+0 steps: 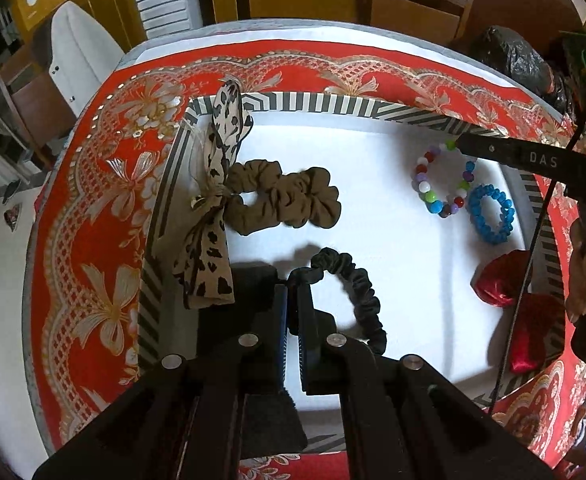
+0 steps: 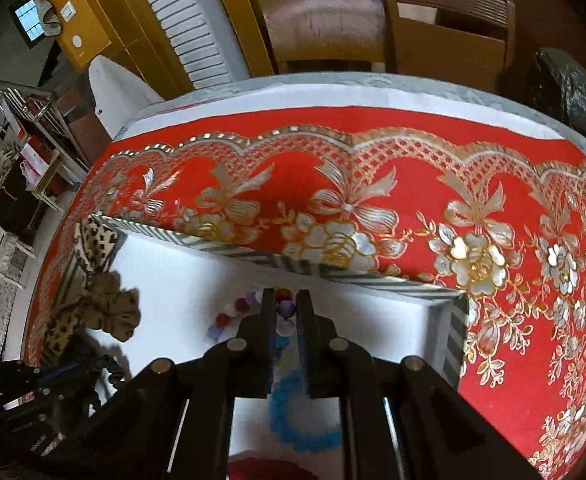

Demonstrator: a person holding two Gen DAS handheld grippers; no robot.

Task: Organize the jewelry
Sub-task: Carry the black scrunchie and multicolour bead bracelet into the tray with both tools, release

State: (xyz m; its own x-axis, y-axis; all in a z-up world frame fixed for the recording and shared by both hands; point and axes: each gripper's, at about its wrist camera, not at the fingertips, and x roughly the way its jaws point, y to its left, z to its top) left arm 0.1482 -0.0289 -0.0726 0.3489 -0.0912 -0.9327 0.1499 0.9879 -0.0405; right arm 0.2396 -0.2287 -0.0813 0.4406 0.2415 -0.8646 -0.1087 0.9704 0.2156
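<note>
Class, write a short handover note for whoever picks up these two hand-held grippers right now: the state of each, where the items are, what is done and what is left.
Left hand-held gripper: shut on the black scrunchie, low in the striped tray.
Right hand-held gripper: jaws narrow, over the multicoloured bead bracelet; whether it grips a bead cannot be told.
In the tray: brown scrunchie, leopard bow draped over the left wall, blue bracelet, red pouch.
Done: all items are in the tray.
Left: probably release the black scrunchie and tidy the bracelets.
</note>
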